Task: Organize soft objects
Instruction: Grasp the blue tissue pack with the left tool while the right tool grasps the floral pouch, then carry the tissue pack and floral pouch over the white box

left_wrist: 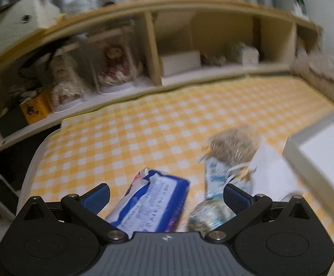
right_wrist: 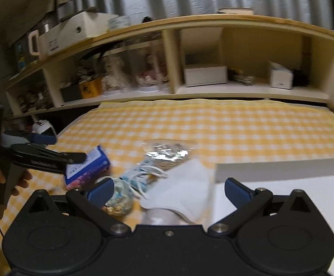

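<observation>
Hovering with jaws wide, the left gripper [left_wrist: 165, 194] straddled the blue pack [left_wrist: 150, 207] — right gripper [right_wrist: 169, 189] equally agape over the cloth [right_wrist: 183, 191], beside the tray [right_wrist: 282, 197].

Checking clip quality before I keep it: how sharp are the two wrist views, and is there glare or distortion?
Left wrist view: heavy motion blur over the shelf and the clear bag; the blue packet stays partly readable. Right wrist view: milder blur, glare on the clear bag, and the white tray looks washed out. Both views: fisheye bends the shelf into an arc.
</observation>
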A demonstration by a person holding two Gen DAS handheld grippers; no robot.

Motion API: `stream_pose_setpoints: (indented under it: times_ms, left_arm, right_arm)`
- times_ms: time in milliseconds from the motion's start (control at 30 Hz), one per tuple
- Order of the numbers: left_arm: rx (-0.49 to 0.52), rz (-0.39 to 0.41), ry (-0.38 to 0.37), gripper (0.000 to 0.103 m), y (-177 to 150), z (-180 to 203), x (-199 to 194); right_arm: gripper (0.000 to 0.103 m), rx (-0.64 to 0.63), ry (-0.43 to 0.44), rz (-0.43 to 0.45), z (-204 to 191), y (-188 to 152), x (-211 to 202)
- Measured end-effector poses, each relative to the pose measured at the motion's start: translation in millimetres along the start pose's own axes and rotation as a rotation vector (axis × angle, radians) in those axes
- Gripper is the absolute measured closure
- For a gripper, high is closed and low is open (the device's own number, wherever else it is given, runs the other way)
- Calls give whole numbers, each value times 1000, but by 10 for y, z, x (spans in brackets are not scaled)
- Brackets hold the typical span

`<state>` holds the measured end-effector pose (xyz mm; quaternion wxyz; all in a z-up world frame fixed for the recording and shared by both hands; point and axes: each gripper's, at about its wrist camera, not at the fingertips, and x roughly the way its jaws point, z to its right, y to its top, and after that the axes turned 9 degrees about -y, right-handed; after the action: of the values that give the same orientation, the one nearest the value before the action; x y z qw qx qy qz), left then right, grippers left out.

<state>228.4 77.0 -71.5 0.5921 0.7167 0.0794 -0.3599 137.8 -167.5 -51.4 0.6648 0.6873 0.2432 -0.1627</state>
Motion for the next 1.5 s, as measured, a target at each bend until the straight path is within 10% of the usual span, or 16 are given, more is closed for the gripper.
stream_pose_setpoints:
  times_ms: [300,567,967,1500]
  left_arm:
    - [225,-209,-92,0,-84,-327,545]
    - [204,-241,-162,3,-119,-593,816]
    - [39,-289,-133,36,-189,-578,967]
    - [-205,-213,-14,53,-484,-132,179]
  right_arm:
    - [0,-76,108,-90,-524,-62,740]
    - [3,-174,162,-182,-971,-151,1185]
    - [61,-220,170,-266,-1134,-261,1328]
    - [79,-215,158,-250,-989,-324,618]
